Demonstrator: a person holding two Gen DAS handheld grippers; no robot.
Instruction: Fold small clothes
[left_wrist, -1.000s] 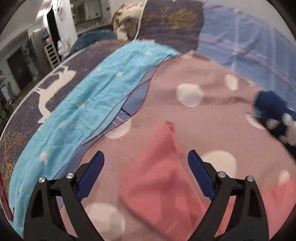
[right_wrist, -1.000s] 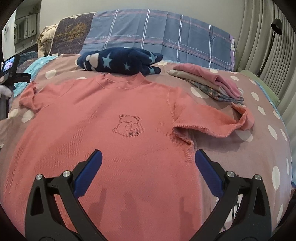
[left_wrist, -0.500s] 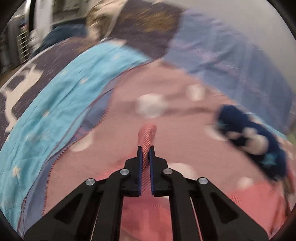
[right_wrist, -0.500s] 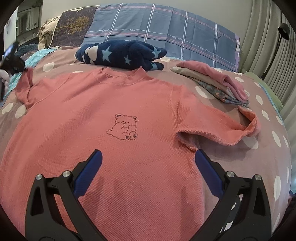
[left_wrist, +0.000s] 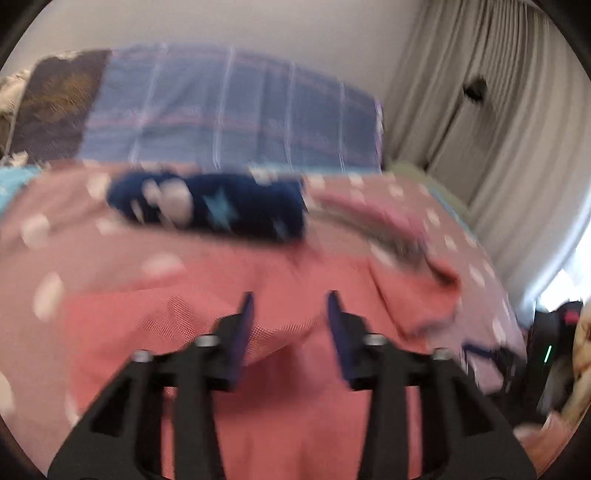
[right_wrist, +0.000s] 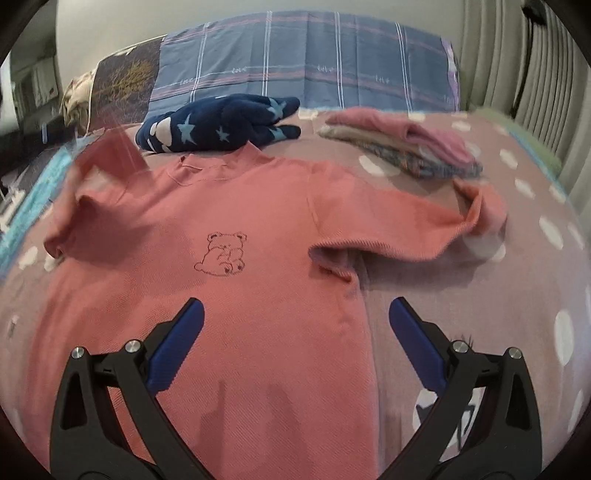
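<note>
The shirt (right_wrist: 236, 295), salmon pink with a small bear outline on its chest, lies face up on the dotted bedspread (right_wrist: 546, 266), collar toward the pillow (right_wrist: 306, 66).

In the right wrist view the right gripper (right_wrist: 295, 325) has its jaws spread wide, holding nothing. The left blue pad sits over the shirt's lower body, while the right pad is past the shirt's side seam, over bare bedspread, so the seam runs up between the two pads. Whether the pads touch the cloth cannot be told. One sleeve stretches out flat to the right of the view, its cuff curled near the folded stack (right_wrist: 406, 147). The other sleeve, at the left of the view, is lifted and folded inward over the shoulder (that part is smeared by motion, so its edge is hard to trace).

The left wrist view is heavily blurred. The left gripper (left_wrist: 291, 321) has its jaws parted to a moderate gap, and a fold of the shirt (left_wrist: 280, 369) lies between and under them, bunched against the left pad; no grip on it is visible, and the cloth looks loose rather than pinched.

Beyond the collar lies a navy garment (right_wrist: 218, 125) with pale stars, just touching or nearly touching the neckline. The folded stack sits beside it, well apart from both grippers. Curtains (left_wrist: 498, 129) hang at the far right.
</note>
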